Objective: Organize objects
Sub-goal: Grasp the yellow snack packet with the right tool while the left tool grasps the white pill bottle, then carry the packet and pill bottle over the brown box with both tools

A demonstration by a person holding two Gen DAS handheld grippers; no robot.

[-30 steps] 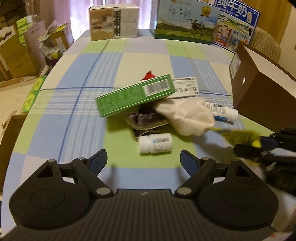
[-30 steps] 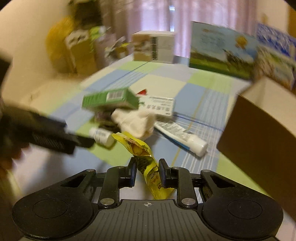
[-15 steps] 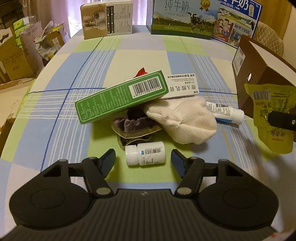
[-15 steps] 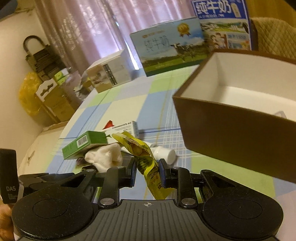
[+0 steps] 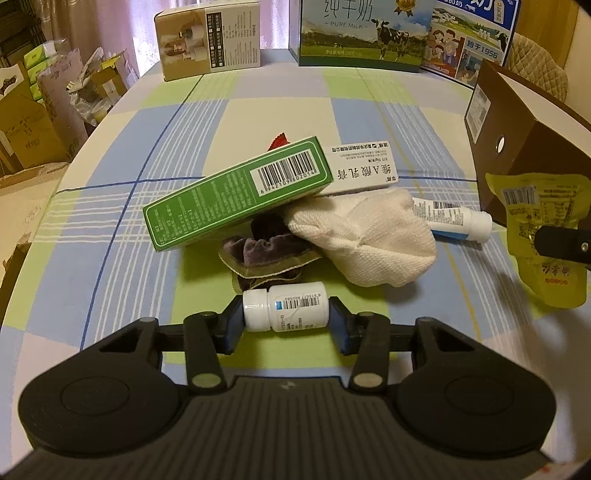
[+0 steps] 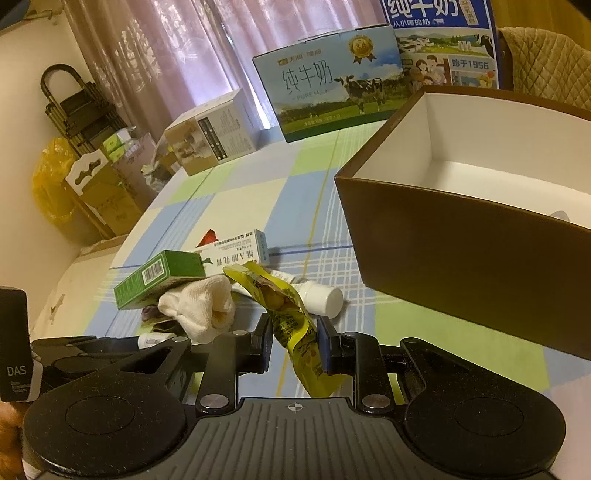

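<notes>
An open brown box (image 6: 461,254) with a white interior is seen at the right of the right wrist view; only a small pale edge of something shows at its inner lower right, too little to be identified, and the box is cut off by the frame edge. A white label and a round hole are seen on its side wall in the left wrist view.

At lower centre of the left wrist view, a white pill bottle (image 5: 286,311) lying on its side is clamped end to end by the left gripper (image 5: 286,323); its barcode label is too small to be read. A yellow snack pouch (image 6: 291,325) is pinched between the fingers of the right gripper (image 6: 293,345), held off the table (image 5: 110,221) in front of the box wall.

In the pile at mid-frame, a green carton (image 5: 236,192) with a barcode is propped over a white carton (image 5: 364,171) bearing Chinese print. A white sock (image 5: 365,236) partly covers a purple cloth (image 5: 266,251) and a white tube (image 5: 454,218). A red item behind the green carton is mostly hidden.

At the upper edge, "PURE MILK" is read on a milk carton (image 5: 360,33), and "1956" on the blue carton (image 5: 472,40) beside it.
</notes>
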